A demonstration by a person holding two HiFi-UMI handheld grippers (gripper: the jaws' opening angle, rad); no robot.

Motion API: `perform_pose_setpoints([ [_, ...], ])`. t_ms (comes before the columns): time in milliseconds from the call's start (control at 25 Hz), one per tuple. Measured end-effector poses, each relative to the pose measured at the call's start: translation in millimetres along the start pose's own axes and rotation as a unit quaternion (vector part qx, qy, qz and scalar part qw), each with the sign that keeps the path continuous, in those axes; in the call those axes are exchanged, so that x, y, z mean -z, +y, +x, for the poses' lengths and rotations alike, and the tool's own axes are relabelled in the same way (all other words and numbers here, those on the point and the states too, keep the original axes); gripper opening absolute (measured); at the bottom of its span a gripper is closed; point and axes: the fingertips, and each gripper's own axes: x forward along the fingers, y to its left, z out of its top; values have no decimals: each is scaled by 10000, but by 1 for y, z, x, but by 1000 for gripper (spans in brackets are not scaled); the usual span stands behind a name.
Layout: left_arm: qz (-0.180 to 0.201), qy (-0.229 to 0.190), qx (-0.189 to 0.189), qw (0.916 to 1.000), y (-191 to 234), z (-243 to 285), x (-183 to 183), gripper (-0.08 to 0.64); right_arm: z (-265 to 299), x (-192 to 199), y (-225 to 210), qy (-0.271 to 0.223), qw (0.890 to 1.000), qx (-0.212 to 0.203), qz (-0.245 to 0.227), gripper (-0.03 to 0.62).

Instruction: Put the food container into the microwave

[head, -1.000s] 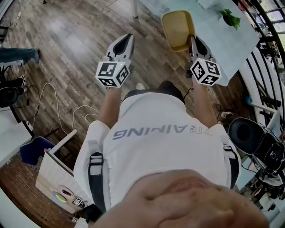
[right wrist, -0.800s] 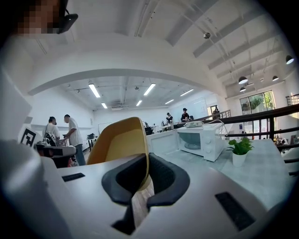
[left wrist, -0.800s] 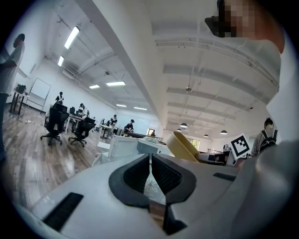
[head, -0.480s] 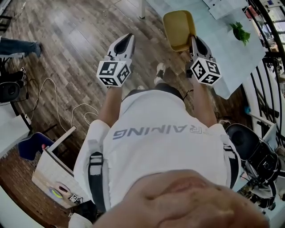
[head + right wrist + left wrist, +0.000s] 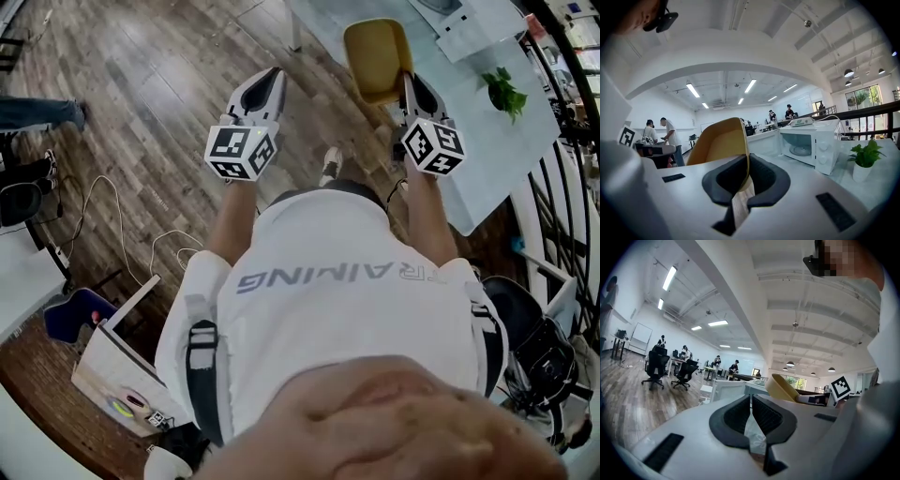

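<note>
- The right gripper is pinching the side wall of the food container, a smooth mustard-yellow plastic tub with rounded corners; its dark ribbed fingers are pressing on either side of the thin rim.
- The container is hanging in the air over the edge of the pale, glossy bench, its open side facing up towards the head camera.
- The left gripper is carrying nothing, its fingers lying together above the wood-plank floor.
- The right gripper view is plainly showing the microwave, a white box sitting on the bench with its cavity open and a glass turntable inside.
- A small leafy plant in a white pot is standing just beside the microwave.
- The head view is cutting off the bench's far end, and the person's torso is hiding the floor below.
</note>
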Motion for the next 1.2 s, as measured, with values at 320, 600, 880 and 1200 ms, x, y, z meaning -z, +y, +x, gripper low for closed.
perform_pose_setpoints([
  [320, 123, 77, -198, 9997, 0, 72, -8, 43, 59, -17, -55, -21, 9998, -164, 131, 34],
  [600, 174, 225, -195, 9994, -10, 144, -2, 43, 94, -20, -122, 38, 9996, -43, 274, 34],
  [880, 266, 409, 143, 9987, -26, 197, 6, 43, 98, -21, -166, 1, 9990, 241, 378, 34],
  [1200, 399, 445, 913, 9940, -39, 271, -2, 43, 103, -30, -215, -75, 9951, 889, 425, 34],
])
